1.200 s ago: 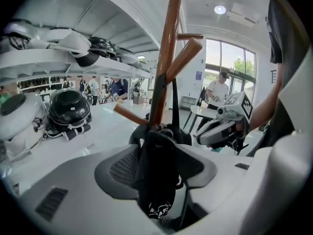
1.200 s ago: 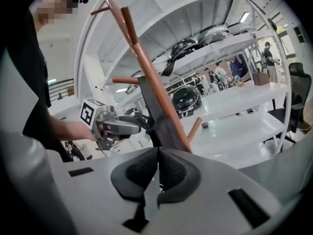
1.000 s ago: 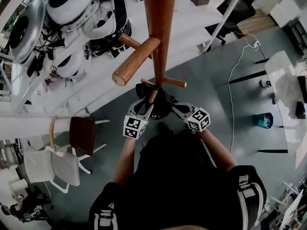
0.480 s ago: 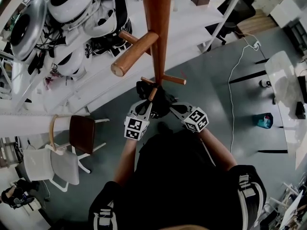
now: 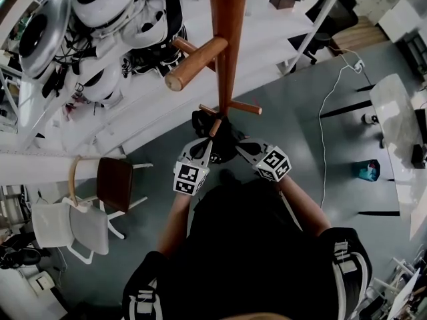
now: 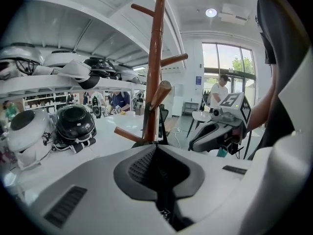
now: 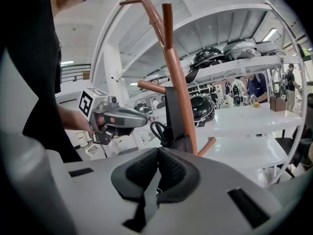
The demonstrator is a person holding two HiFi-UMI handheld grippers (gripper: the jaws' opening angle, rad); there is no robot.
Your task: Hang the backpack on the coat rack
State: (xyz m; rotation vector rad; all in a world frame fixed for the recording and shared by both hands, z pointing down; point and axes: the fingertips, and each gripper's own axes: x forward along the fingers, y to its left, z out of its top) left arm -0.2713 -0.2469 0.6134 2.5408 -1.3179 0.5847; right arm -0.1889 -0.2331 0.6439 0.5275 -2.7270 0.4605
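The coat rack [image 5: 227,39] in front of you is turned wood, reddish-brown and smooth with a soft satin sheen; its peg ends look paler. The backpack [image 5: 223,142] is black cloth, matt. Your left gripper [image 5: 203,151] and right gripper [image 5: 240,147] have pale grey plastic shells, smooth and matt, and their pads [image 6: 139,168] are dark, finely ribbed and rubbery-looking. The helmets [image 5: 107,2] have hard glossy shells, white or black. The shelving [image 5: 267,45] is smooth white, lightly shiny. The floor [image 5: 300,152] is grey, smooth and dull. The chair [image 5: 117,185] has a brown matt seat.
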